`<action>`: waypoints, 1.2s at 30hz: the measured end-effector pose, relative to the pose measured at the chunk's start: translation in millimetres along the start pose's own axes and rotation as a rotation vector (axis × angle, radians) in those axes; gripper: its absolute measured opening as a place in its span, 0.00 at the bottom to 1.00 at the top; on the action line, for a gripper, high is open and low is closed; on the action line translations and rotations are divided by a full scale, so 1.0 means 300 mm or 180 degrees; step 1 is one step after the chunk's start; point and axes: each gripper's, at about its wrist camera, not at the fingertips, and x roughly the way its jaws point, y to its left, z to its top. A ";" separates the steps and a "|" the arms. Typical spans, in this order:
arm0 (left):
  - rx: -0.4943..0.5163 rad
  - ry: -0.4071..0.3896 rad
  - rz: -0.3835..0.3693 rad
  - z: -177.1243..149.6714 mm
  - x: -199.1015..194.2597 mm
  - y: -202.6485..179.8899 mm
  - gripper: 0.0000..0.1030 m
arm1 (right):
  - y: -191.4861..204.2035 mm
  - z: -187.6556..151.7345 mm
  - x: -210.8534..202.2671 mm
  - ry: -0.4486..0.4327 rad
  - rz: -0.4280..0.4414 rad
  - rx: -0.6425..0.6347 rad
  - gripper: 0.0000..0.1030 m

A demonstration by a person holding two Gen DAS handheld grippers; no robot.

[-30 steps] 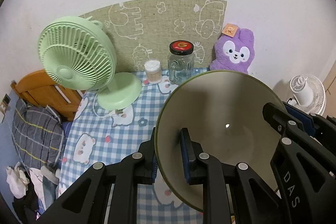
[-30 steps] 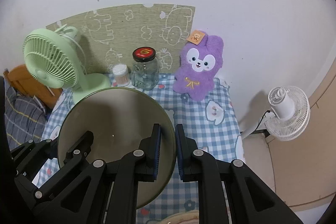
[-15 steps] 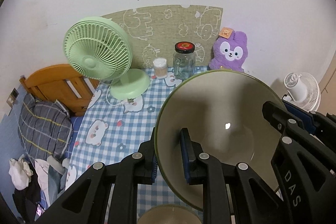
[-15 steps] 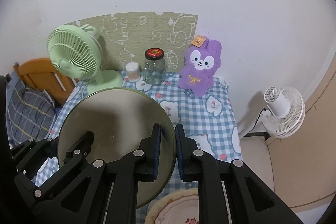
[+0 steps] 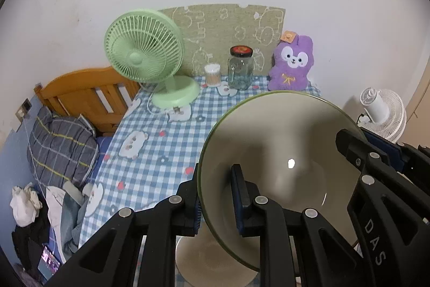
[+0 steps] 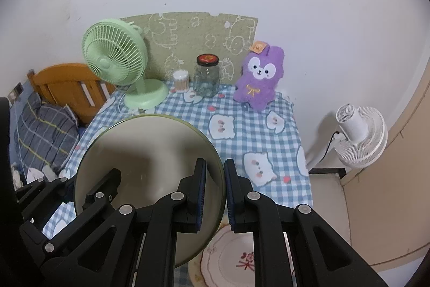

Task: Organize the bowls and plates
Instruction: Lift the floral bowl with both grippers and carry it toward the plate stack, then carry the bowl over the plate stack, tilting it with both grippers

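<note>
Still mid-task: large bowl (image 5: 282, 152) held in the air at centre frame, rim clamped by left gripper (image 5: 216, 195) and right gripper (image 6: 215, 192); not yet set down, with flowered plate (image 6: 236, 260) and another dish (image 5: 212, 262) waiting below

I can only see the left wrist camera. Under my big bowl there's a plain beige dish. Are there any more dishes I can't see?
Observer: Yes. The right wrist view shows a patterned plate at the bottom of the picture, just below the right claw.
Child: Is it plain too?
Observer: No. It has a red design in its middle and a wavy rim.
Child: Is the right claw really holding the bowl?
Observer: Yes. It is shut on the rim of the bowl, one finger inside and one outside.
</note>
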 end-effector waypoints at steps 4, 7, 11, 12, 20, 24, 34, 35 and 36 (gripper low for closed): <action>0.0015 0.0063 -0.0008 -0.055 0.005 0.013 0.17 | 0.017 -0.057 -0.005 0.0067 0.0019 0.0024 0.16; 0.0082 0.0053 -0.0014 -0.088 0.016 0.015 0.17 | 0.026 -0.096 0.002 0.0107 0.0007 0.0068 0.16; 0.0053 0.0102 -0.0083 -0.124 0.038 0.032 0.17 | 0.045 -0.135 0.014 0.0093 -0.0023 0.0098 0.16; 0.0042 0.0113 -0.0099 -0.133 0.046 0.039 0.18 | 0.055 -0.147 0.017 0.0065 -0.0024 0.0094 0.16; 0.0021 0.0224 -0.0134 -0.190 0.111 0.092 0.19 | 0.112 -0.211 0.073 0.0208 -0.0036 0.0253 0.17; 0.0050 0.0315 -0.0174 -0.227 0.148 0.116 0.19 | 0.145 -0.249 0.103 0.0233 -0.0075 0.0267 0.17; 0.0174 0.0561 -0.0171 -0.313 0.224 0.140 0.20 | 0.178 -0.344 0.172 0.0459 -0.0096 0.0447 0.17; 0.0184 0.0581 -0.0166 -0.320 0.229 0.141 0.20 | 0.178 -0.351 0.177 0.0485 -0.0092 0.0467 0.17; 0.0190 0.0604 -0.0163 -0.326 0.234 0.142 0.20 | 0.179 -0.358 0.183 0.0515 -0.0089 0.0480 0.17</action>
